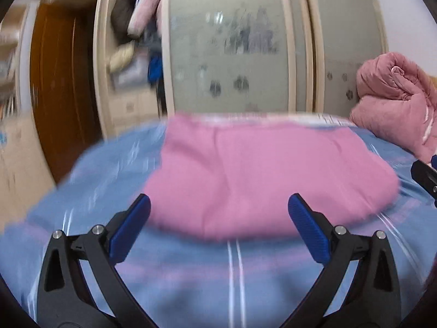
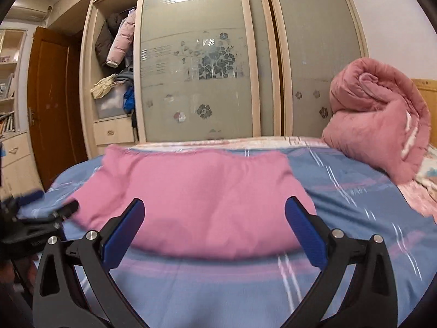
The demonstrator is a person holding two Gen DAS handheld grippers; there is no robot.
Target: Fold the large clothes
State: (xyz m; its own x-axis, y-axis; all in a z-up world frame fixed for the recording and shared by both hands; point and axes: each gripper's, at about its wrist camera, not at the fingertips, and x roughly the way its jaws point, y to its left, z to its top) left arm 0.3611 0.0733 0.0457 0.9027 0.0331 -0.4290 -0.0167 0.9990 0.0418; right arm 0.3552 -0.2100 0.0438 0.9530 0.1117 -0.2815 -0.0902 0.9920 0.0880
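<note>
A pink garment (image 1: 259, 175) lies folded into a flat block on the blue striped bedsheet (image 1: 191, 281). It also shows in the right wrist view (image 2: 202, 199). My left gripper (image 1: 218, 205) is open and empty, just in front of the garment's near edge. My right gripper (image 2: 214, 210) is open and empty, also just short of the near edge. The left gripper shows at the left edge of the right wrist view (image 2: 41, 205). The right gripper's tip shows at the right edge of the left wrist view (image 1: 424, 175).
A rolled pink quilt (image 2: 382, 128) sits at the back right of the bed. A wardrobe with frosted sliding doors (image 2: 196, 63) stands behind the bed, with an open section of hanging clothes (image 2: 117, 43). A brown door (image 2: 52, 101) is at the left.
</note>
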